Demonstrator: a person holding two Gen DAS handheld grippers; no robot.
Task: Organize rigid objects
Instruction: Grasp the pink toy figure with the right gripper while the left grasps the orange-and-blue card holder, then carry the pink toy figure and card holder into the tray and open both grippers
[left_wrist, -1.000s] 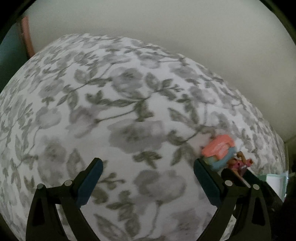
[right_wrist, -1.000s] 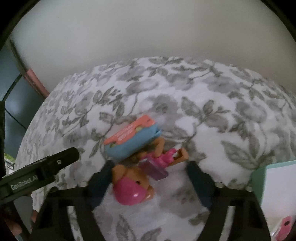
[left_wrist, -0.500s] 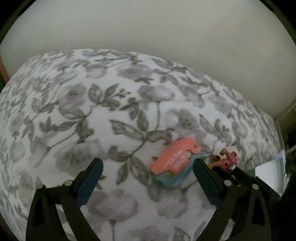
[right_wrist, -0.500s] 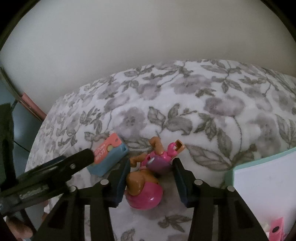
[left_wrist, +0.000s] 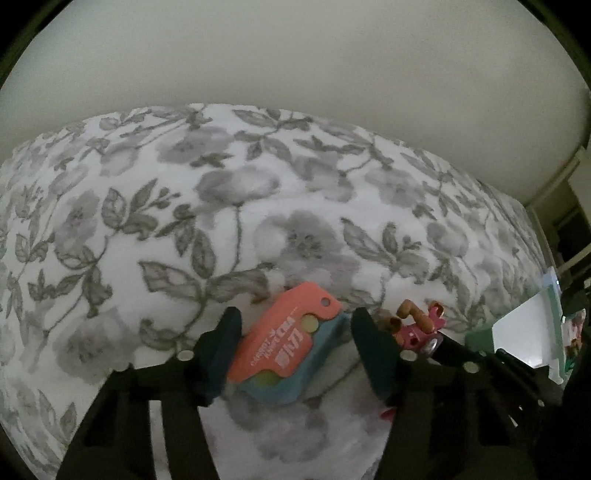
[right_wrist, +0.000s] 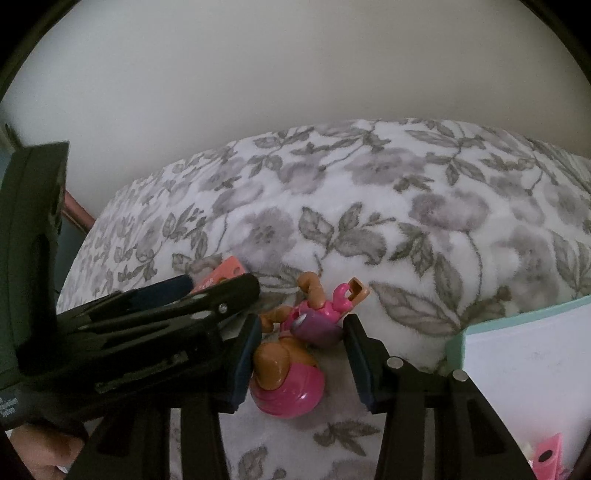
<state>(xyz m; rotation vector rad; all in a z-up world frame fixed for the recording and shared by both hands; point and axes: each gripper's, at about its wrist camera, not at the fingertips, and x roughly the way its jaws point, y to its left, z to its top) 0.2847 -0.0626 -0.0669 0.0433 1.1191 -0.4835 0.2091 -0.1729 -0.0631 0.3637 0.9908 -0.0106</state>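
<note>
This looks like a bedroom in a home. A soft, fuzzy blanket (left_wrist: 258, 206) with gray flowers and leaves covers a bed. A plain pale wall (left_wrist: 295, 55) stands right behind it. Small toys lie on the blanket: a little doll (right_wrist: 291, 354) in pink and a pink and blue toy box (left_wrist: 291, 347). A white box with a mint green rim (right_wrist: 517, 314) sits at the side.

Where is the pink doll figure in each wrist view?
Left wrist: the pink doll sits at lower right, just past the left claw's right finger.
Right wrist: the doll lies low at centre, between the right claw's open fingers.
Shared landmark: the coral-and-blue pack beside it.
</note>
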